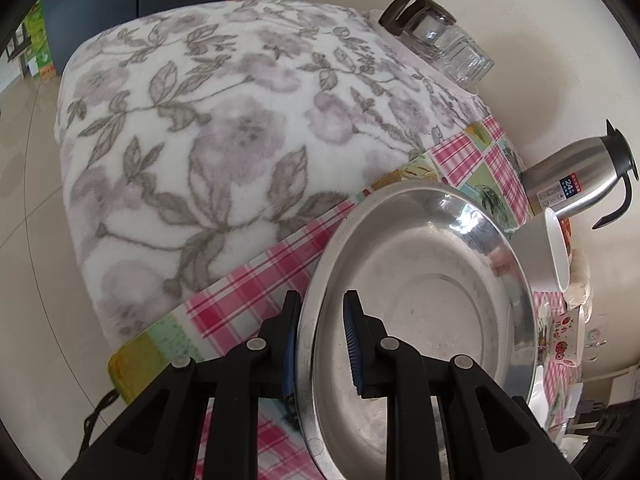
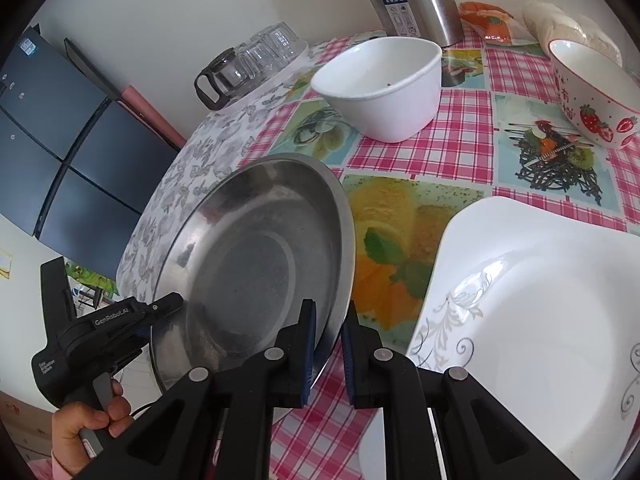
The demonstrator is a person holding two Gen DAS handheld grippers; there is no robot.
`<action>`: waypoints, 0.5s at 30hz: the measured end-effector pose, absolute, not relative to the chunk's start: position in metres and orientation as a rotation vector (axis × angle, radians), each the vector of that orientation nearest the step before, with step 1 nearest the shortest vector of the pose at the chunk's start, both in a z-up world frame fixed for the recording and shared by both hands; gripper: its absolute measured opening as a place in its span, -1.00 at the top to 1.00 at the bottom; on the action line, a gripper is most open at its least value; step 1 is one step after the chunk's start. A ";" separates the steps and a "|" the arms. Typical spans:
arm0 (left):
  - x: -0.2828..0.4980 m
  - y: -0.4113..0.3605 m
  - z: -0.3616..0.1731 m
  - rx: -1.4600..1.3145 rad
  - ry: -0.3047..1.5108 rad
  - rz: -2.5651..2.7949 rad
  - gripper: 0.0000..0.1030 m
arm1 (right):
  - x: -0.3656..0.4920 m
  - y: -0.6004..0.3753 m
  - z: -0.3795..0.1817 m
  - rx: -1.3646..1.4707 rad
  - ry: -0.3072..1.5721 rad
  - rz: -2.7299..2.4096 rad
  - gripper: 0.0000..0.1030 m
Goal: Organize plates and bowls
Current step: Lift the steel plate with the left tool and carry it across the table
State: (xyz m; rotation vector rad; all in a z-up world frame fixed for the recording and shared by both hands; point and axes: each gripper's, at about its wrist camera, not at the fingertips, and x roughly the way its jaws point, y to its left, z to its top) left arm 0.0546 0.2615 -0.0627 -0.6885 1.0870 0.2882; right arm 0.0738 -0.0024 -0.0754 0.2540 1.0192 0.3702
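Both grippers clamp the same steel plate by opposite edges. The left gripper pinches the near rim between its blue pads, and the right gripper grips the rim on the other side. The plate is tilted above the pink checked tablecloth, beside the floral cloth. To its right lies a white square plate; further back stand a white bowl, a strawberry bowl, a steel thermos jug and upturned glasses.
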 end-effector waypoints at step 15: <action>0.038 0.252 -0.043 -0.718 1.075 0.219 0.57 | 0.042 -0.010 -0.052 0.203 0.977 0.325 0.73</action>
